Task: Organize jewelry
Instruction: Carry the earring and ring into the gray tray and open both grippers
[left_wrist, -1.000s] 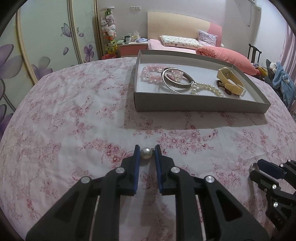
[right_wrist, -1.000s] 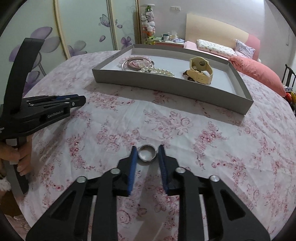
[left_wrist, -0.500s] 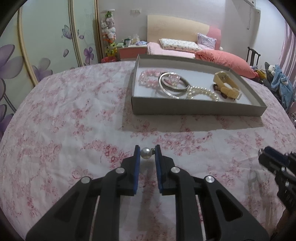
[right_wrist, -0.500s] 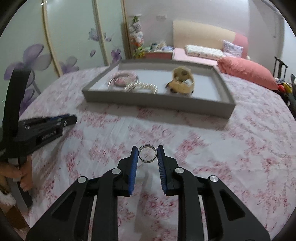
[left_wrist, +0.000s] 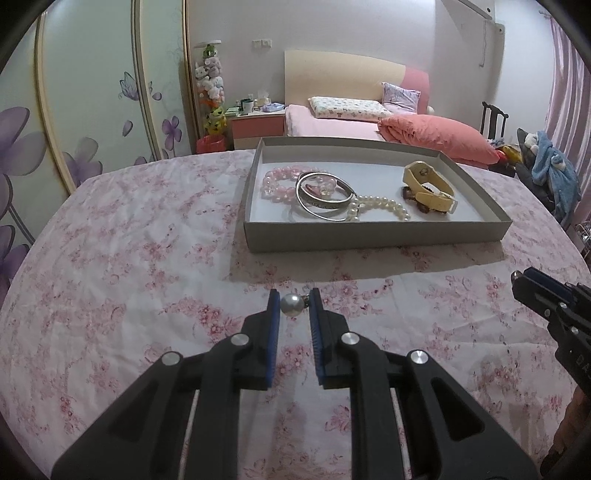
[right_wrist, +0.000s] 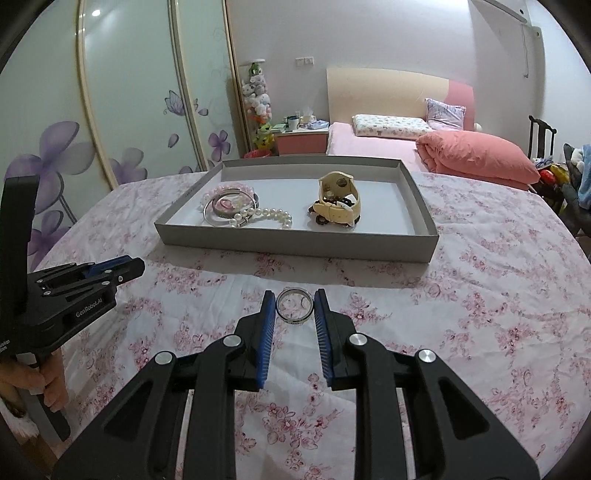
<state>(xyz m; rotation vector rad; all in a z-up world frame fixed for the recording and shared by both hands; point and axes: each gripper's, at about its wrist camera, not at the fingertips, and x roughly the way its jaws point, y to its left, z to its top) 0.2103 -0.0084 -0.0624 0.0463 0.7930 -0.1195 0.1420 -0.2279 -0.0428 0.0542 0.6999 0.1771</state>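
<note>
Pinching a round grey pearl earring (left_wrist: 291, 305) — left tool (left_wrist: 293, 306); right tool (right_wrist: 294, 308) grips a silver ring (right_wrist: 295, 306).

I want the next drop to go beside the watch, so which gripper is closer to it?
Roughly level, perhaps right. The right gripper, holding a ring, faces the watch almost straight ahead; the left gripper, holding a pearl, has the watch off to its right.
</note>
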